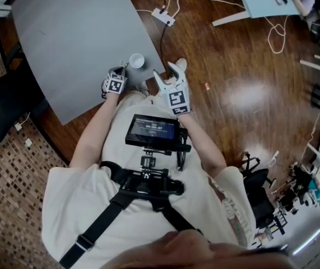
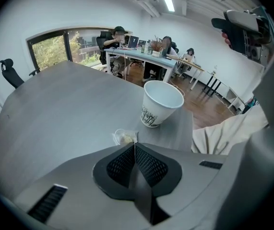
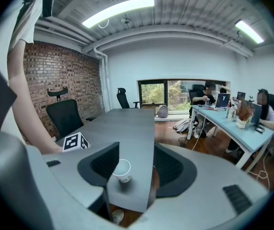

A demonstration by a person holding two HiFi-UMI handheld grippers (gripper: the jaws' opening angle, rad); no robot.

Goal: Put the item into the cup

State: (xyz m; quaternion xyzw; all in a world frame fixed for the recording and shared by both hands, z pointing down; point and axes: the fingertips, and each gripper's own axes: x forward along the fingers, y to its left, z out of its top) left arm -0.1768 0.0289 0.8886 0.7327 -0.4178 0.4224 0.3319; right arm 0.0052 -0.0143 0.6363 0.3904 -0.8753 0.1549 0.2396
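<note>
Our left tongs (image 2: 135, 146) are pinched shut on the near edge of the small sachet (image 2: 125, 137), just near-left of the paper cup (image 2: 160, 103) on the counter (image 2: 65, 104). We judge the sachet light, limp and easily torn, so an edge grip suits it. Our right tongs (image 3: 129, 169) gape wide, empty.

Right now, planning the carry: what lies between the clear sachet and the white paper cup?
Only bare grey tabletop separates the small clear sachet from the white paper cup, per left gripper view.
</note>
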